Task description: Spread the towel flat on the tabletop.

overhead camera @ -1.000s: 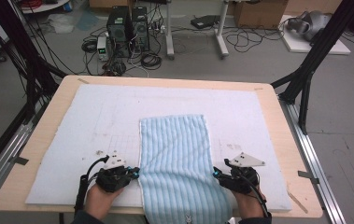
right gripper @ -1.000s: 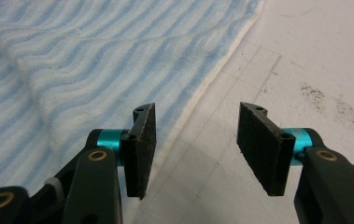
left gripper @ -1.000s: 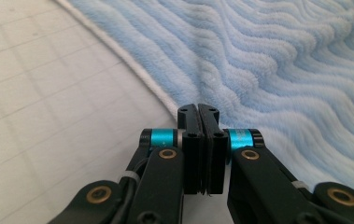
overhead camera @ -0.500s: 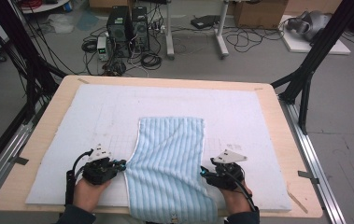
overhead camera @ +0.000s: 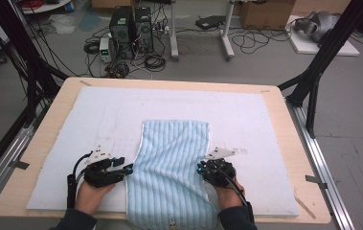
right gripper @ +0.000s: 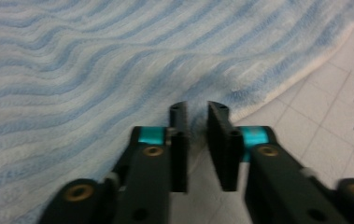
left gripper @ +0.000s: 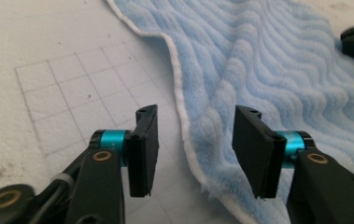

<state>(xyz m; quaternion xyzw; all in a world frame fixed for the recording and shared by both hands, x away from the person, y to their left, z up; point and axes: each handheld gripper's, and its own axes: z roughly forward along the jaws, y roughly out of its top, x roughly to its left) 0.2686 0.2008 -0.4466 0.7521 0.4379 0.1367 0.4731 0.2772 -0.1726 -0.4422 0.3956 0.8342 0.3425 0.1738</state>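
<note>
Towel [left gripper: 277, 60] edge lies between the left gripper's [left gripper: 195, 149] parted fingers [left gripper: 144, 149].

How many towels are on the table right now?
1: the blue striped towel lies mid-table near the front edge, between the left gripper and right gripper. It may be folded; no second towel shows.

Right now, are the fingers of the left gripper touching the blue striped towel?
Apart. The left gripper view shows the left gripper with its fingers spread, having just opened; the towel edge lies on the mat between and below them, pressed by neither pad.
</note>
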